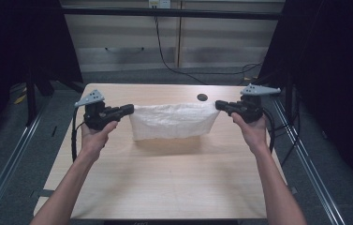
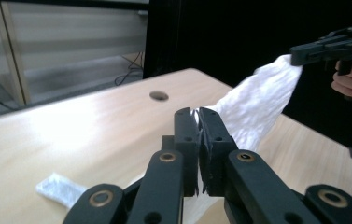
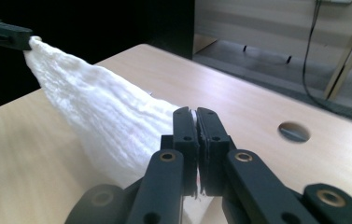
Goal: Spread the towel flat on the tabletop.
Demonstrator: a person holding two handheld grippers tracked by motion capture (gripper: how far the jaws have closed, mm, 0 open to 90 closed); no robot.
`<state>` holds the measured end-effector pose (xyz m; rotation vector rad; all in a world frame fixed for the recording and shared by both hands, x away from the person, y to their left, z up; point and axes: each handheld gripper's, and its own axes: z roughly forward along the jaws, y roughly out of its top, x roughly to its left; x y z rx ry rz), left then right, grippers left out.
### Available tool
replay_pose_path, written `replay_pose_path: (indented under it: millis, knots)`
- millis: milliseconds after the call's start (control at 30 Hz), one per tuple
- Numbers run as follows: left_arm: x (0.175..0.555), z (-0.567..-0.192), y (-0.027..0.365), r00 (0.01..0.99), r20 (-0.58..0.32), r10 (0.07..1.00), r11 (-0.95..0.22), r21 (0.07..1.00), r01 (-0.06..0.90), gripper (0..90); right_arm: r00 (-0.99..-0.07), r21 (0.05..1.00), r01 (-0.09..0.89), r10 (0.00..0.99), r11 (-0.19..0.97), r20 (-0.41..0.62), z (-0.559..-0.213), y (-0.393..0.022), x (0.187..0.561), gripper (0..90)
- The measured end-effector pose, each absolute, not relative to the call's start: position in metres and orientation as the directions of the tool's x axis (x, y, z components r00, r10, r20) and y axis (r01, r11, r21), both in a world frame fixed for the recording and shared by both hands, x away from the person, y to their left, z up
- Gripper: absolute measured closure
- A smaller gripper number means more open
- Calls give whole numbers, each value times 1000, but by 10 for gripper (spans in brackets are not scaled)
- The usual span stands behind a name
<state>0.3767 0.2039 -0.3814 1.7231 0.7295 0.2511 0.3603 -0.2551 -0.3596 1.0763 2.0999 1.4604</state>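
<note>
You are holding a white cloth [image 1: 172, 121] stretched in the air between your two grippers, above the middle of the wooden table [image 1: 165, 187]. Your left gripper [image 1: 128, 109] is pinching the cloth's left top corner, its jaws closed tight on the fabric, as the left gripper view shows [image 2: 198, 126]. Your right gripper [image 1: 219, 104] is clamping the right top corner the same way, jaws pressed together on the cloth [image 3: 117, 126]. The cloth is hanging down with its lower edge at or just above the tabletop; you cannot tell if it is touching. Behind it, a round hole [image 1: 202, 97] is sitting near the far edge. No readable writing is showing anywhere
</note>
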Motion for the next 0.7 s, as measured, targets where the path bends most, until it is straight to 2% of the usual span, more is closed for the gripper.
replay_pose_path:
  millis: [433, 567, 700]
  knots:
    - [337, -428, 222, 778, -213, 591, -189, 901, 390, 869, -694, 880, 427, 700, 209, 171, -416, -241, 297, 876]
    - [322, -441, 230, 783, -255, 567, -178, 891, 419, 865, -704, 874, 434, 688, 220, 176, -425, -238, 285, 875]
    - [308, -452, 231, 789, -255, 559, -210, 877, 432, 865, -705, 865, 447, 685, 229, 183, -436, -238, 278, 874]
